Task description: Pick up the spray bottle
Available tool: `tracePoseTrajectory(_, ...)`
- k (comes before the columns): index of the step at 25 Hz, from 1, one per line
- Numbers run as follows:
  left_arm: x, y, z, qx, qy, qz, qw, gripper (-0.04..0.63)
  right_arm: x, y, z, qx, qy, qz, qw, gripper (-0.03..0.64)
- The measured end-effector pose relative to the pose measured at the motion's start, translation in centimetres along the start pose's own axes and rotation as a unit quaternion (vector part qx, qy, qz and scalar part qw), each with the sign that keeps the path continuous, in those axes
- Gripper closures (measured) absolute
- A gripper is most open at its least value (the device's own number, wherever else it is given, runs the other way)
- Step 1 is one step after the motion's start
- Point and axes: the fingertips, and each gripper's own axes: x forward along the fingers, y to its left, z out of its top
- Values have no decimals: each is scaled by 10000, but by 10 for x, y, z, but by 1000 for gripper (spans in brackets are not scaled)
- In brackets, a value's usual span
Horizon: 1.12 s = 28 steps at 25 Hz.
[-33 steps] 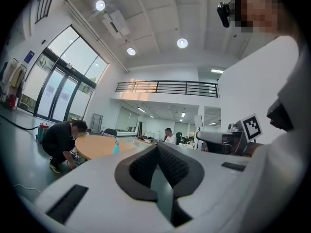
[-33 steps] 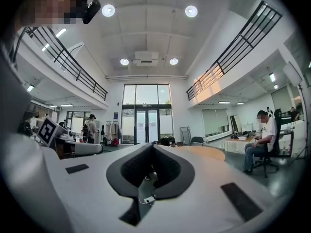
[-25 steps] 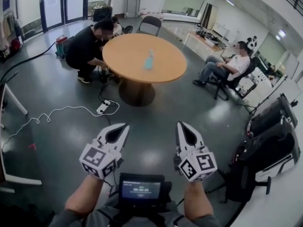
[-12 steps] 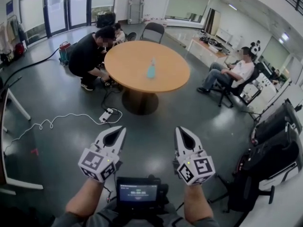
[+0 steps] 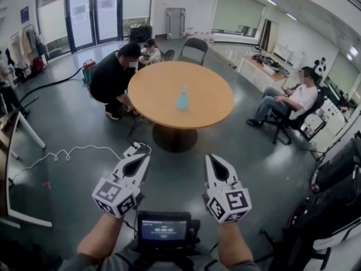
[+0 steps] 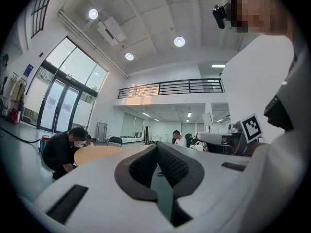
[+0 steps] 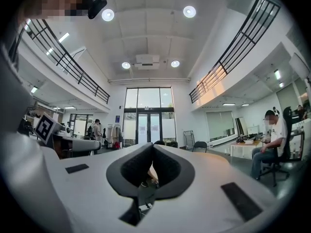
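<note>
A large hall with a grey floor (image 5: 73, 112), tall glass doors (image 5: 107, 10) at the far end and a railed balcony (image 6: 170, 87) above.

Only the head view shows the spray bottle (image 5: 182, 99). It stands upright near the middle of the round wooden table (image 5: 158, 92), well back from every edge. That view also shows both tools low in the foreground, far from the table. The left gripper (image 5: 144, 158) and right gripper (image 5: 209, 158) are held side by side and point toward it.

The left gripper view shows its jaws pressed together with nothing between them. Beyond them are the table's left edge and a crouching person (image 6: 60, 152) beside it. The right gripper view shows its jaws likewise together and empty, with a seated person (image 7: 272, 140) off to the right.

Bare floor lies between the grippers and the table's near edge. A power strip (image 5: 132, 149) and a white cable (image 5: 67, 151) lie to the left of that stretch. The crouching person is at the table's left edge; the seated one is clear of its right edge.
</note>
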Motion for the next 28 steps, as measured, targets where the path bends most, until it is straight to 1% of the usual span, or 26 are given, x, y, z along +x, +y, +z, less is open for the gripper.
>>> tracePoseTrajectory(3, 26, -4, 3, 83, 52, 142, 9999, 595, 7, -27, 3, -6, -48, 100, 9999, 604)
tracePoseTrajectory(7, 54, -14, 4, 187, 128, 259, 9994, 595, 13, -58, 1, 124, -50, 257, 9996, 604)
tracePoseTrajectory(10, 72, -22, 2, 236, 160, 309, 9991, 595, 16, -76, -5, 180, -29, 420, 9990, 572)
tracePoseTrajectory(15, 96, -24, -4, 283, 276, 309, 9987, 595, 23, -105, -13, 361, -27, 400, 9985, 570)
tracePoseTrajectory(18, 112, -16, -7, 223, 298, 312, 9988, 595, 34, -116, -16, 358, 22, 405, 9985, 558)
tracePoseTrajectory(21, 131, -6, -12, 126, 310, 200, 9992, 595, 49, -125, -18, 316, 73, 385, 9987, 557)
tracePoseTrajectory(22, 137, -1, -13, 120, 304, 162, 9993, 595, 55, -127, -18, 294, 89, 376, 9988, 544)
tracePoseTrajectory(25, 153, 19, -12, 148, 257, 69, 9995, 595, 78, -130, -18, 211, 120, 310, 9992, 534)
tracePoseTrajectory(28, 173, 42, -8, 84, 198, -21, 9998, 595, 105, -134, -18, 139, 203, 278, 9993, 534)
